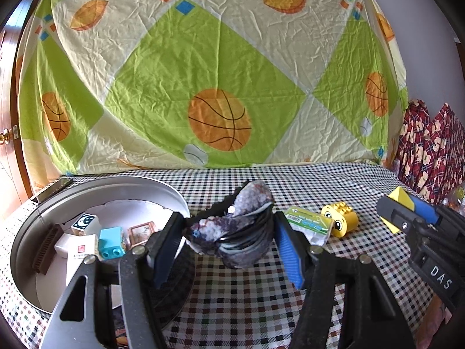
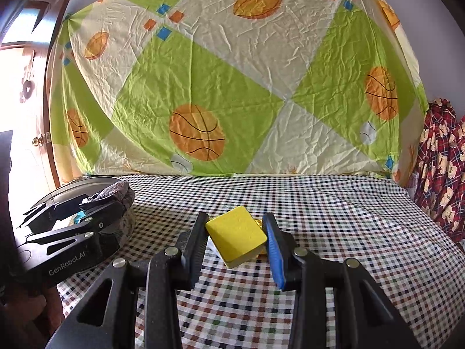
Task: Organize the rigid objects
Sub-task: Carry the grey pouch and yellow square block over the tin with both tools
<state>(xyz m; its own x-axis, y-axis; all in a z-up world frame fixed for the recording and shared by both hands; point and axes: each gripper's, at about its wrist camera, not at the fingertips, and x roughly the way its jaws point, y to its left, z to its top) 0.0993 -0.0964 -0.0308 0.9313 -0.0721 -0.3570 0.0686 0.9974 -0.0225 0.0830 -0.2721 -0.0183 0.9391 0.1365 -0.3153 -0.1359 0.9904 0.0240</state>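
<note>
My left gripper (image 1: 229, 238) is shut on a crumpled grey-purple fabric bundle with a black cord (image 1: 241, 232), held beside the round metal tin (image 1: 171, 195). The tin holds a turquoise brick (image 1: 112, 242), a moon-printed cube (image 1: 84, 222), a white box (image 1: 77, 247), a brown comb (image 1: 46, 248) and a small picture frame (image 1: 142, 231). My right gripper (image 2: 237, 241) is shut on a yellow block (image 2: 237, 237) above the checkered cloth; it also shows in the left wrist view (image 1: 407, 206). A yellow face brick (image 1: 341, 219) and a green packet (image 1: 309, 224) lie on the cloth.
A checkered tablecloth (image 2: 334, 218) covers the table. A basketball-print sheet (image 1: 218, 72) hangs behind it. A dark phone-like slab (image 1: 53, 190) lies behind the tin. Red patterned fabric (image 2: 438, 174) is at the right, a wooden door (image 1: 8, 133) at the left.
</note>
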